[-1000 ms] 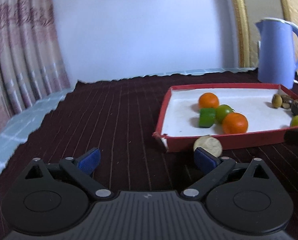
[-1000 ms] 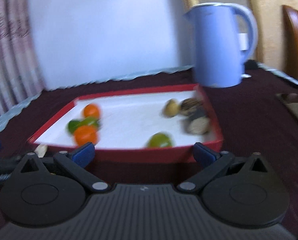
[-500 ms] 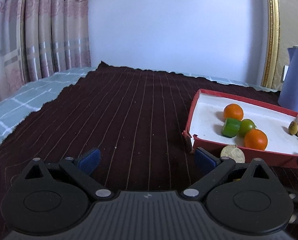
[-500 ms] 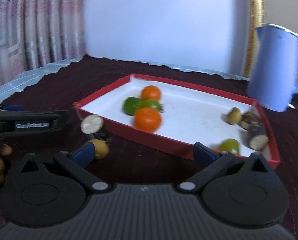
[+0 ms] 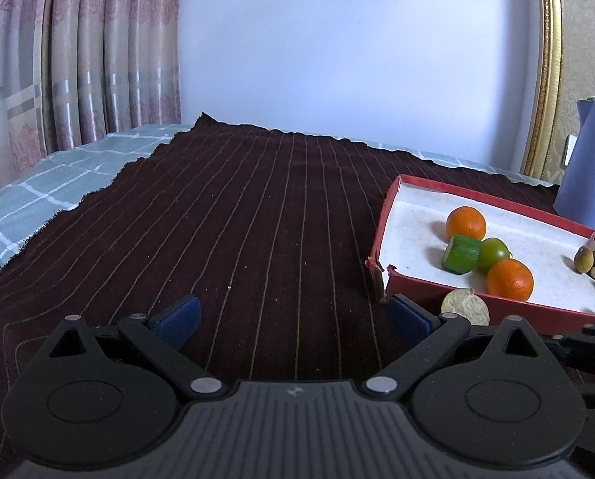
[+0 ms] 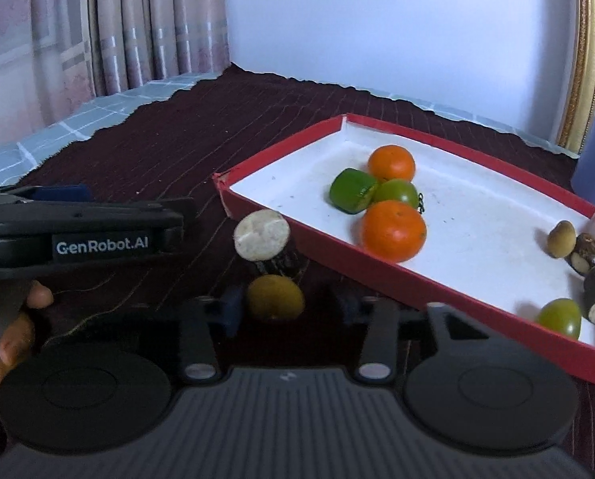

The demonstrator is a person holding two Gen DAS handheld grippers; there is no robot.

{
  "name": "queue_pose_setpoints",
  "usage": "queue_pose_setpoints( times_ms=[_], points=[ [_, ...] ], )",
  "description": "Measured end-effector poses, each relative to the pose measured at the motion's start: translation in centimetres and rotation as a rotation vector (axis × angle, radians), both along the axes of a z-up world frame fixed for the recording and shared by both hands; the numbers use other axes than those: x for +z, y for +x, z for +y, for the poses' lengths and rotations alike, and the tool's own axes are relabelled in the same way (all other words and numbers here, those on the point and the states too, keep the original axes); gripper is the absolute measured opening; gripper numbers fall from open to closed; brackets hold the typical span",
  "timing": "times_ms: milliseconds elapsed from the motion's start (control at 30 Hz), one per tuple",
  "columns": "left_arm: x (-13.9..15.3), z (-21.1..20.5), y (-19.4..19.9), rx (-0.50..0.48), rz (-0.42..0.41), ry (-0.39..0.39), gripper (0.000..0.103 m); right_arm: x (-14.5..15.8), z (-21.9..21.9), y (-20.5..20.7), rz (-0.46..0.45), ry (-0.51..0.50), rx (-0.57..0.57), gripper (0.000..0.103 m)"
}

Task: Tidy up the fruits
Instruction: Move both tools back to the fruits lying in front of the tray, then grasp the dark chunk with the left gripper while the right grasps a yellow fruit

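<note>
A red tray (image 6: 337,267) with a white floor holds two oranges (image 6: 393,230), green fruits (image 6: 395,192), a green cut piece (image 6: 351,190) and brown pieces at its right end (image 6: 587,251). Outside its near wall lie a cut brown piece with a pale face (image 6: 262,235) and a yellow-brown round fruit (image 6: 275,297). My right gripper (image 6: 287,305) has its fingers partly closed around the yellow-brown fruit; the fingers are blurred. My left gripper (image 5: 293,315) is open and empty over the dark cloth, left of the tray (image 5: 381,239).
A dark striped cloth (image 5: 237,231) covers the table over a pale blue checked one (image 5: 38,195). A blue kettle (image 5: 589,175) stands behind the tray at right. Curtains (image 5: 78,60) hang at left. The left gripper's body (image 6: 78,235) sits left of the loose fruit.
The right gripper has swung left and down onto the loose fruit beside the tray, and its fingers have narrowed. The left gripper has turned further left and holds still.
</note>
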State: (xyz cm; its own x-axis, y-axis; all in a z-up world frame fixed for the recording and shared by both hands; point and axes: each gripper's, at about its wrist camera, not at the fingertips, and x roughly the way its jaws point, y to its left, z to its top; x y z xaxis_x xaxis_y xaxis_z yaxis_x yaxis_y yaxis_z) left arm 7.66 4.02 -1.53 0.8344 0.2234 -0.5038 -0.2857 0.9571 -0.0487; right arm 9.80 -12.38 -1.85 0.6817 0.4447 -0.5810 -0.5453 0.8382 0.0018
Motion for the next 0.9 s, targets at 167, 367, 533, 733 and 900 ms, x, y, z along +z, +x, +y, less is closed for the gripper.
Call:
queue_pose_setpoints(
  times_ms=[167,367,533,733,900],
  points=[
    [0.0,0.1,0.1,-0.01,0.004,-0.006,0.101,0.1,-1.7,-1.0,-0.027,-0.001,-0.053,0.028],
    [0.3,-1.1,-0.2,-0.121,-0.007,0.03,0.101,-0.1,-6.7,-2.1,-0.092,-0.069,-0.238,0.028],
    [1.0,-4.0,-0.1,-0.237,0.014,0.087,0.101,-0.2,-10.4,-1.4,-0.073,-0.018,-0.332,0.028],
    [0.9,-6.5,2.0,-0.282,0.103,0.115,0.101,-0.4,-10.5,-1.3,-0.073,-0.019,-0.322,0.028],
    [0.1,-7.2,3.7,-0.253,0.159,0.135,0.101,-0.5,-10.3,-1.1,-0.057,-0.014,-0.319,0.028]
  ],
)
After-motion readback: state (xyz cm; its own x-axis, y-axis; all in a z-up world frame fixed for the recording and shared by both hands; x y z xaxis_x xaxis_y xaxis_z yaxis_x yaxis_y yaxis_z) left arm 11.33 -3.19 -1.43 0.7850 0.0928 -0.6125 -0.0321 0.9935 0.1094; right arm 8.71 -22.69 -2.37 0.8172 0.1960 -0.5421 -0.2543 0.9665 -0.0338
